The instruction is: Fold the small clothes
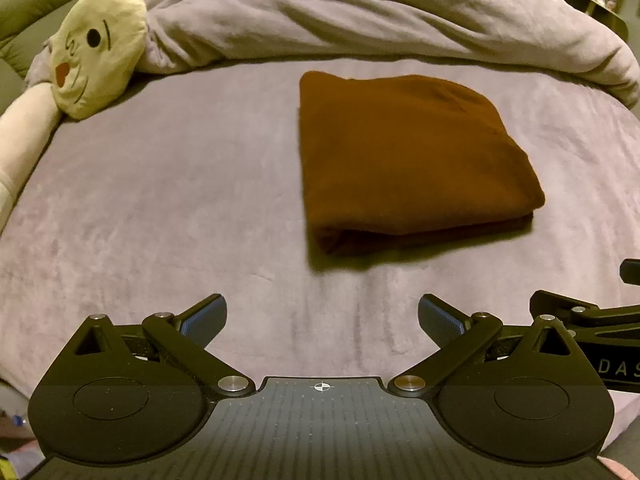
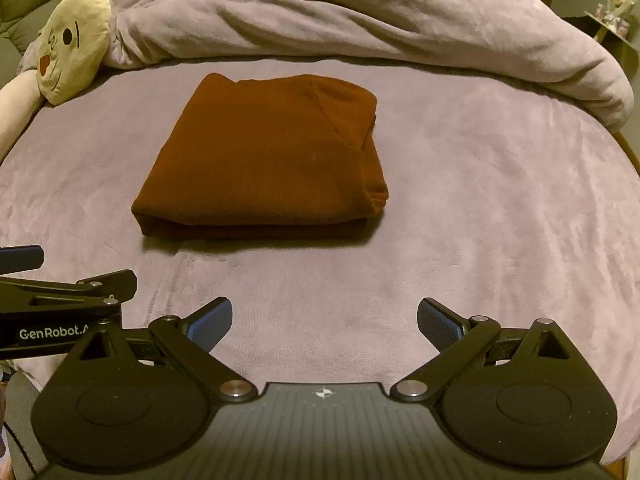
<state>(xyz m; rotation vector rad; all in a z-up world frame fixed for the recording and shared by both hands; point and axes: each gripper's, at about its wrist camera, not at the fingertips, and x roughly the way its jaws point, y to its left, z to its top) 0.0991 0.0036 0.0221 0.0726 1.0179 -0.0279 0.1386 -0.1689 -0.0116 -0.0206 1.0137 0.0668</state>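
A brown garment (image 1: pixel 412 160) lies folded into a thick rectangle on the lilac bed sheet (image 1: pixel 160 208); the right wrist view shows the same brown garment (image 2: pixel 264 164) left of centre, its folded edge facing me. My left gripper (image 1: pixel 322 316) hovers open over bare sheet in front of it, nothing between its blue pads. My right gripper (image 2: pixel 324 318) is open too, a short way back from the garment. Each gripper shows at the edge of the other's view: the right gripper (image 1: pixel 580 316) and the left gripper (image 2: pixel 60 292).
A bunched lilac duvet (image 1: pixel 380 12) runs along the far side of the bed. A cream plush toy (image 1: pixel 100 48) with a drawn face lies at the far left, with a pale bolster (image 1: pixel 24 140) below it. A shelf (image 2: pixel 612 20) stands at the far right.
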